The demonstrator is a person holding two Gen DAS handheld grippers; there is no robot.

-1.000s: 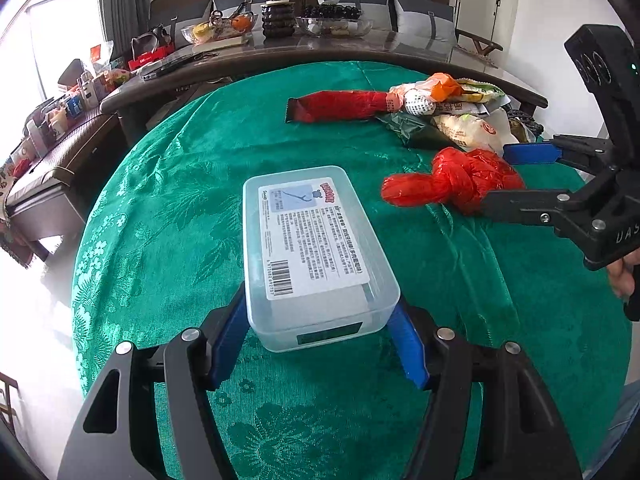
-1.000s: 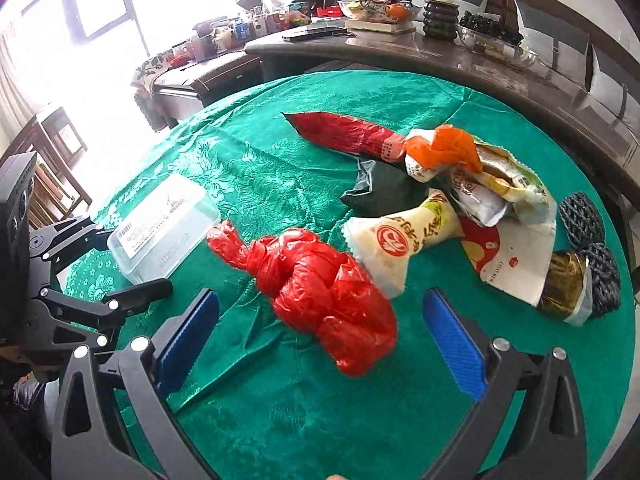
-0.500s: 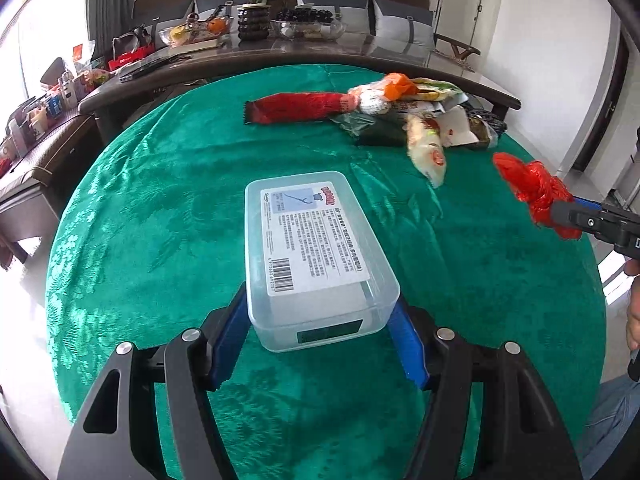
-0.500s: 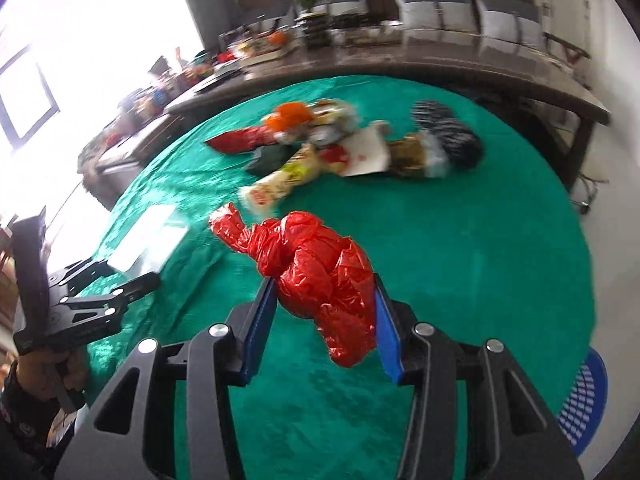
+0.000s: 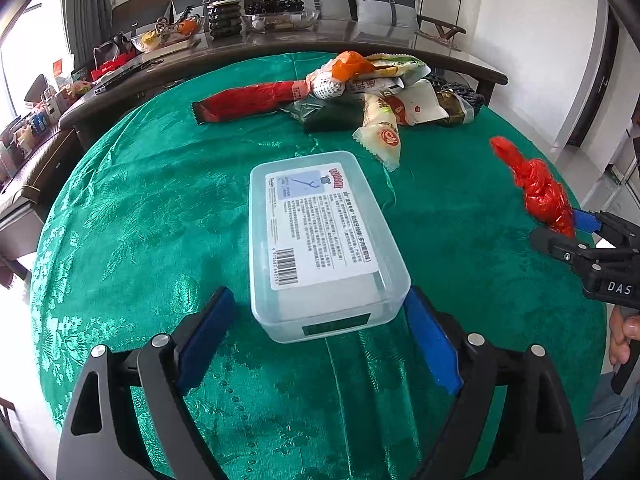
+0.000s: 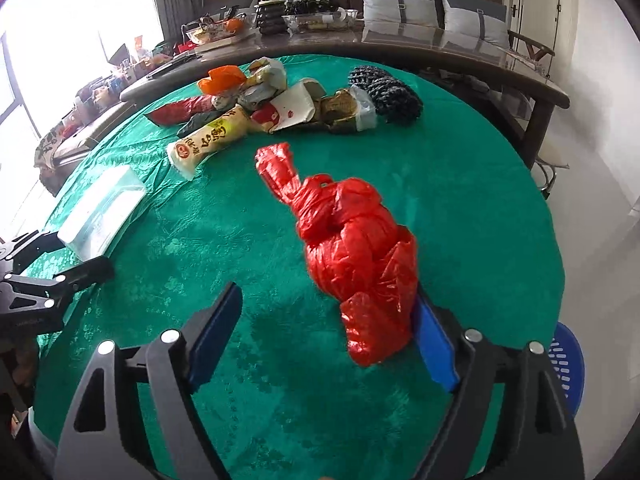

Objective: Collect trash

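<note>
Green tablecloth (image 6: 460,184), knotted red bag (image 6: 356,256)

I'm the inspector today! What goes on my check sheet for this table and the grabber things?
Surface: round table with a wrinkled green cloth.
Job's things: red bag is up off the cloth, leaning on one finger of the right gripper. The wrapper pile lies on the far side. The clear plastic box sits on the cloth.
Clutter: dark knitted thing beside the pile.
Grippers: left gripper is open, with its fingers either side of the box's near end. The right gripper is open wide.
Cables: nothing seen.
Surroundings: blue basket is low down past the table edge. A long dark table stands behind.
</note>
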